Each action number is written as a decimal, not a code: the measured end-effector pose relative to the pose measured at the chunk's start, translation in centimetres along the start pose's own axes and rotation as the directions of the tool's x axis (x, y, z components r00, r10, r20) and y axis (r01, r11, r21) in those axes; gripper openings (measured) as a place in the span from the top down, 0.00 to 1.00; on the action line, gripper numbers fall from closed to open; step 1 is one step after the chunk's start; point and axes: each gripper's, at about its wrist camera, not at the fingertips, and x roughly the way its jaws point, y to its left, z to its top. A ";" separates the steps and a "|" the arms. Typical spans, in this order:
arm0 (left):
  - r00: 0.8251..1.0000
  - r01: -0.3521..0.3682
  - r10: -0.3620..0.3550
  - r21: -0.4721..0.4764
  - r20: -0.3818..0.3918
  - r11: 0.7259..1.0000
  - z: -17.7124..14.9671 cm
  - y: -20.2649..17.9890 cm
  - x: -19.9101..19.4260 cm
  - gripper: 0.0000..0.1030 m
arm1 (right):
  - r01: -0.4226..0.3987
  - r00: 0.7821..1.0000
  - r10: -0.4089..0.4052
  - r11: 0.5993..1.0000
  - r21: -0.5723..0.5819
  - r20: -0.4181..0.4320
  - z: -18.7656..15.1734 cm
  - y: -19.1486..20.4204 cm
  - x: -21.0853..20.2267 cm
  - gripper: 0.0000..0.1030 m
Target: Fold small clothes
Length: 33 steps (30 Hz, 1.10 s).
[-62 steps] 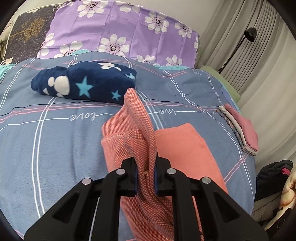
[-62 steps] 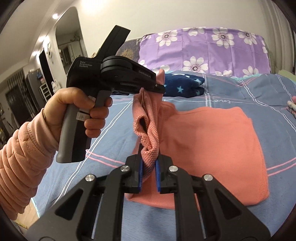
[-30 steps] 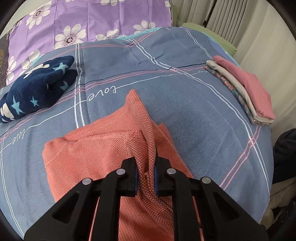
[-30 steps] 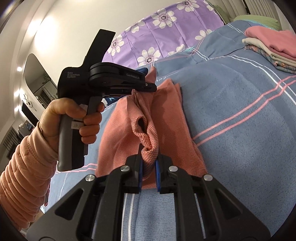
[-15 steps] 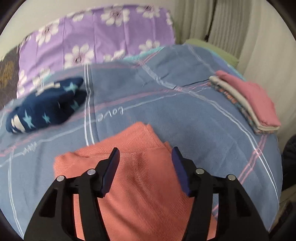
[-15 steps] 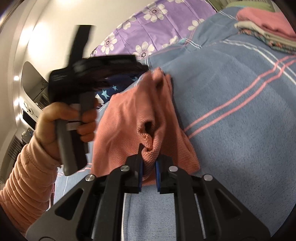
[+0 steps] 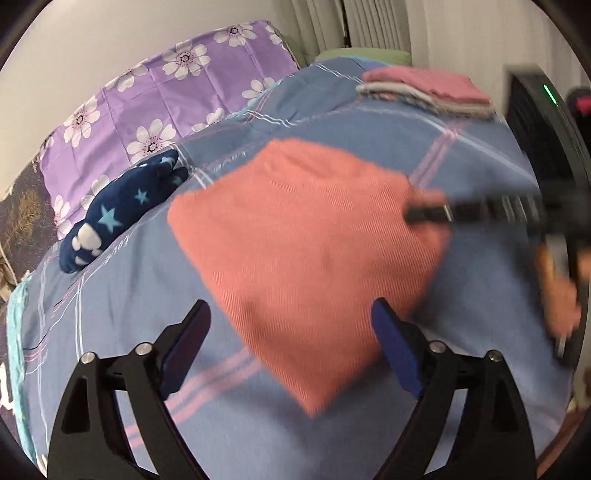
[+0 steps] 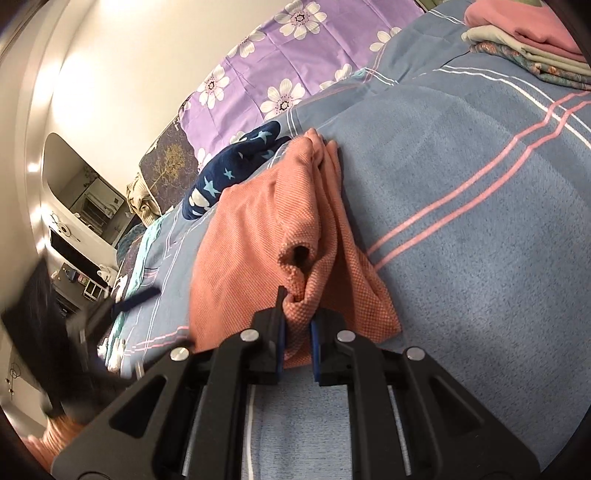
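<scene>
Right wrist view: blue plaid bedspread, purple floral pillow, cream wall.

Blue plaid bed, cream wall, pale curtains

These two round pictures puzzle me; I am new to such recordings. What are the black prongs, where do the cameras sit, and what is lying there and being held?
No robot here: a person carries a hand-held two-finger gripper in each hand, and a fisheye camera on each looks along its fingers. In the left wrist view the left gripper is opening its jaws, with nothing pinched between them; the orange knit garment lies folded on the blue plaid bedspread. In the right wrist view the right gripper is shut on a bunched edge of that garment. Also on the bed: a navy star-print fleece, a purple flowered pillow, and a stack of folded clothes.
</scene>
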 end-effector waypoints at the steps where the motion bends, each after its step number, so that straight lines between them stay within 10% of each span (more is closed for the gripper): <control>1: 1.000 -0.009 0.009 -0.009 -0.001 1.000 -0.8 -0.4 -0.1 0.11 | 0.000 1.000 0.000 1.000 0.000 0.002 0.0 0.1 0.0 0.90; 8: 1.000 -0.015 0.013 -0.092 -0.022 0.996 -2.1 -0.9 0.7 0.11 | -0.053 0.998 0.052 0.997 0.051 0.021 0.8 0.2 -0.9 0.90; 16: 0.974 -0.225 0.220 -0.158 -0.049 0.962 -3.2 1.2 1.1 0.11 | -0.055 0.998 0.052 0.995 0.089 0.035 0.9 -0.4 -1.2 0.90; 33: 0.992 -0.108 0.089 -0.239 -0.088 0.965 -4.8 1.9 0.2 0.12 | 0.012 0.999 -0.017 0.993 0.121 0.035 -0.4 -2.5 -0.8 0.90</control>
